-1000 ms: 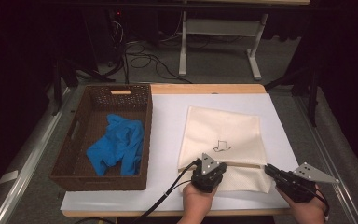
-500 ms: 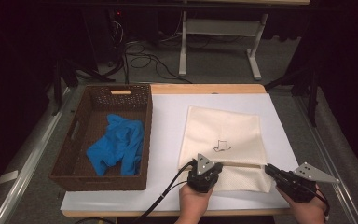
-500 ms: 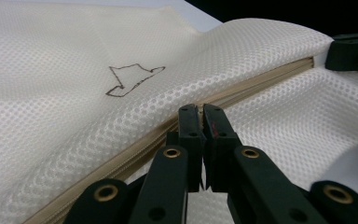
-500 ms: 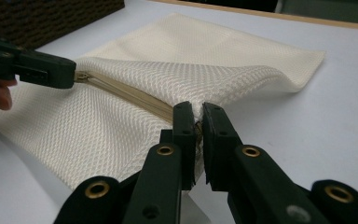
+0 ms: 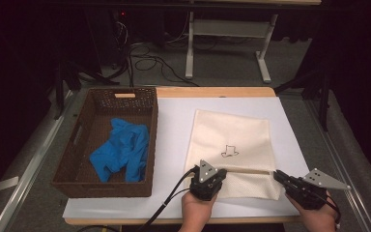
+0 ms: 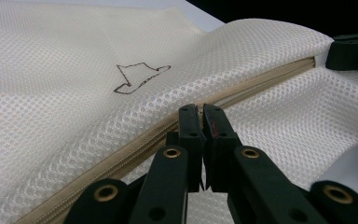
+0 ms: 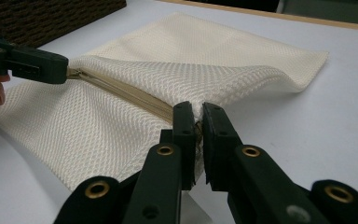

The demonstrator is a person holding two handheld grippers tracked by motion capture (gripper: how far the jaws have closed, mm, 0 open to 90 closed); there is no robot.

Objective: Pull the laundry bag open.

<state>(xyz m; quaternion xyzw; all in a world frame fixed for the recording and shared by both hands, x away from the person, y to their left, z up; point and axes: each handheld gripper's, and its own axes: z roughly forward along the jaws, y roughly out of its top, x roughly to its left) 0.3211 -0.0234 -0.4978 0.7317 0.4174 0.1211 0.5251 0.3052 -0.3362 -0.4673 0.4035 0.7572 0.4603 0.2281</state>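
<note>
A cream mesh bag [image 5: 232,135] with a small black drawing on it lies flat on the white table cover. A beige zipper [image 5: 249,170] runs across its near part. My left gripper [image 5: 221,172] is shut at the zipper's left end, its jaws [image 6: 200,109] pinched together on the zipper [image 6: 135,144]. In the right gripper view that gripper [image 7: 63,65] holds the zipper pull. My right gripper [image 5: 276,175] is shut on the bag's right edge, where the zipper [image 7: 121,93] ends, with mesh caught between its tips [image 7: 197,108]. The bag's fabric [image 7: 214,60] is lifted slightly between the two grips.
A dark wicker basket [image 5: 77,145] stands at the left of the table with a crumpled blue cloth [image 5: 121,152] inside. The white cover [image 5: 174,125] lies between basket and bag. Beyond the table's far wooden edge are cables and a white stand on the floor.
My left gripper has shifted a little to the left along the zipper line. The right gripper has stayed put.
</note>
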